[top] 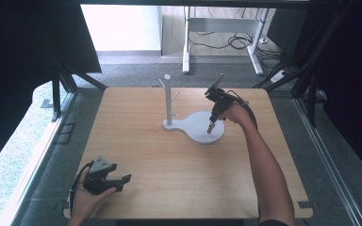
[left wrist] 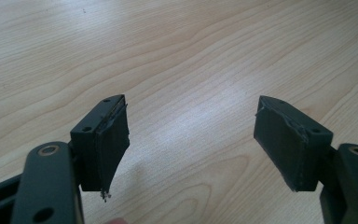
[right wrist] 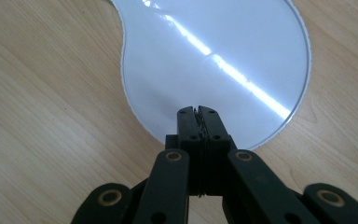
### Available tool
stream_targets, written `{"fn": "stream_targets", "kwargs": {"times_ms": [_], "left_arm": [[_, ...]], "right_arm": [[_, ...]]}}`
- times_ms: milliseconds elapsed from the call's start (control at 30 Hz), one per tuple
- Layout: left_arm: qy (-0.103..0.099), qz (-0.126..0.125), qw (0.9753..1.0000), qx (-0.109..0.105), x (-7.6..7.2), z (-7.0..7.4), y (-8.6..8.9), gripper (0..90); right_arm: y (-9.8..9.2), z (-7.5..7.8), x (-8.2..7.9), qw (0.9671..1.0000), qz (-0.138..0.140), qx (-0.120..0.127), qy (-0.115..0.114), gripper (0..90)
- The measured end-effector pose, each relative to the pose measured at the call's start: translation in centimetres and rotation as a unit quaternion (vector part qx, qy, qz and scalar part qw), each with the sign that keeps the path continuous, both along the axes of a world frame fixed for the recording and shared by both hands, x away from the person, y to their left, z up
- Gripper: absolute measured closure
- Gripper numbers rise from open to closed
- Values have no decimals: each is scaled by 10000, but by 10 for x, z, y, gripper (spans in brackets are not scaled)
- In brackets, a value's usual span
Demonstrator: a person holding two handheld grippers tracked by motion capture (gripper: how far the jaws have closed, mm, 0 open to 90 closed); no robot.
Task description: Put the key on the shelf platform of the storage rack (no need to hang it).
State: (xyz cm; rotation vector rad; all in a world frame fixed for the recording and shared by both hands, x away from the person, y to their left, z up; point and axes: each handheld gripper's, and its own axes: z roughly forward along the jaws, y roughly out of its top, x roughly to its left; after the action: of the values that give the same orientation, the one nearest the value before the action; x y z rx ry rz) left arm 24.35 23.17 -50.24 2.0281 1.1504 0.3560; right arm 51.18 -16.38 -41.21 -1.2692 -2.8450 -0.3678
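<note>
Right gripper (top: 210, 127) over white stand base (top: 199, 128), fingers (right wrist: 188, 122) pressed together, holding nothing. Left gripper (top: 121, 181) low near table (top: 169, 174) edge, fingers spread wide, empty.

Worktop (top: 169, 160): pale wood-grain surface, smooth, with a soft satin sheen in the left gripper view. Stand base (right wrist: 223, 51): white, plastic-looking, glossy and smooth, carrying a bright streak of reflected light; its edge is thin and clean. Stand post (top: 168, 99): white, matt at this distance. Left gripper (left wrist: 191, 144): matt black plastic; its fingers (left wrist: 107, 144) are faced with dull black pads, frayed at one edge. Right gripper (right wrist: 198, 114): same matt black plastic, brass-coloured rivets at the link joints.
</note>
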Motion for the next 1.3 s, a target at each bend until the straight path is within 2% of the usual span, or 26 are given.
{"fn": "stream_targets", "kwargs": {"times_ms": [200, 433, 633, 867, 1300], "left_arm": [[-9, 10, 10000, 8, 0, 0, 1, 266], [-6, -18, 10000, 8, 0, -1, 0, 266], [6, -10, 10000, 15, 0, -1, -1, 266], [21, -55, 10000, 54, 0, -2, -2, 266], [11, -19, 10000, 33, 0, -1, 0, 266]], "right_arm": [[8, -3, 9, 10000, -43, 5, -27, 897], [13, -18, 14, 9999, -130, 3, -19, 897], [11, -26, 17, 9998, -170, 42, -29, 896], [7, -38, 21, 9992, -367, 117, -128, 895], [10, -57, 25, 9988, -453, 35, -176, 886]]}}
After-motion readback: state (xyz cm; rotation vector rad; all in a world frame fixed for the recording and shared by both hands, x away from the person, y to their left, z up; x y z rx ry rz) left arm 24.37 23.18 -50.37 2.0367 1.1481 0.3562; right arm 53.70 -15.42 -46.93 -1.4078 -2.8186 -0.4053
